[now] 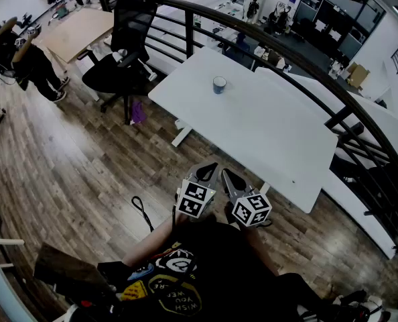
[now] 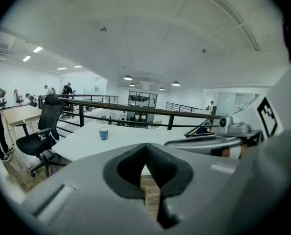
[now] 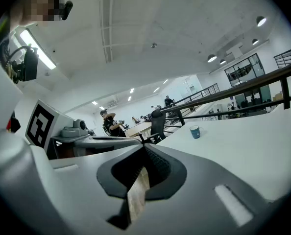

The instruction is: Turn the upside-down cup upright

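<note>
At the far left of the head view, one person (image 1: 26, 54) stands on the wood-plank floor (image 1: 72, 173). To the right of that person, one black office chair (image 1: 122, 56) is parked at the left end of the white worktop (image 1: 279, 139).

The two claws are held low and close to the wearer's body, side by side over the floor, just short of the worktop's near edge and not touching it. The left claw (image 1: 210, 168) has its two jaws pressed together at the tips with nothing between them. Its own view shows the dark pads meeting at the left claw (image 2: 146, 148), with only floor visible below.

One blue cup (image 1: 219, 84) stands alone on the far left part of the worktop, well apart from both claws. It also shows as a small blue shape in the left gripper view (image 2: 103, 133) and the right gripper view (image 3: 195, 131). It is too small to tell which end faces up.

The right claw (image 1: 225, 174) is likewise fully closed and empty, its tips meeting in its own view (image 3: 144, 149). One black railing (image 1: 266, 42) curves behind the worktop, running off to the right.
</note>
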{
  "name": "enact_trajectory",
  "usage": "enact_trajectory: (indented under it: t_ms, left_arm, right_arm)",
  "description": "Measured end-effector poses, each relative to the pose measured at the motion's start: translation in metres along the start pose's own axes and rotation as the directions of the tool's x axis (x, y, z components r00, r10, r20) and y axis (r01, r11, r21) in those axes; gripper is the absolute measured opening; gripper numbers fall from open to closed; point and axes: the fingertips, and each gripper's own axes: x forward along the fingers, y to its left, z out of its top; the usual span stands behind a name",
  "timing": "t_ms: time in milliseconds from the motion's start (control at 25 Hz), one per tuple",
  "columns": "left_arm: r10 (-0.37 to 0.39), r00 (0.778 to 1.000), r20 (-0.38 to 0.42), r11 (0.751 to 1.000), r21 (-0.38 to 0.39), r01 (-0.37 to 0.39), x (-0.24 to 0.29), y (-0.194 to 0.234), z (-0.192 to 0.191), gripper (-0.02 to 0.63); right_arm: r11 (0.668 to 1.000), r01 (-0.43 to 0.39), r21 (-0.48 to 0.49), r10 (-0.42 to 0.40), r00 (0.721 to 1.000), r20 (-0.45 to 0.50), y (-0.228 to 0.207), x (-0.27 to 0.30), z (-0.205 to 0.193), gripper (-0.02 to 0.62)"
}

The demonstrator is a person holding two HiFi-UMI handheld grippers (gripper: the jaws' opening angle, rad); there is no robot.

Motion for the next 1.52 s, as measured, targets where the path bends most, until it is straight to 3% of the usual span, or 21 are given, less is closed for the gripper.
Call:
enact_trajectory:
  t_ms: [560,840,1000,1160,1520]
  left_arm:
    - [0.016,0.999,-0.036,1.0,-0.024,-0.016,-0.008,0.016,-0.019,0.005]
    - [0.019,0.997,-0.081,0.998,-0.05,-0.024,-0.012,0.041,-0.036,0.005]
    - [0.01,0.997,-0.077,0.997,-0.075,-0.016,-0.015,0.058,-0.045,0.005]
    - [-0.026,0.995,-0.097,0.996,-0.092,0.017,-0.015,0.068,-0.063,0.005]
    - [-0.021,0.993,-0.118,0.995,-0.1,0.009,0.052,0.133,-0.05,0.005]
  right_arm:
    - [1.0,-0.017,-0.002,0.017,0.998,-0.055,0.009,0.012,-0.015,-0.003]
    - [0.995,0.039,0.093,-0.036,0.999,-0.033,-0.006,0.026,-0.02,-0.003]
    - [0.992,0.077,0.098,-0.072,0.996,-0.054,-0.007,0.038,-0.032,-0.003]
    - [0.995,0.062,0.079,-0.056,0.996,-0.072,0.006,0.051,-0.05,-0.003]
    - [0.985,0.138,0.107,-0.128,0.987,-0.094,-0.074,0.122,-0.031,-0.003]
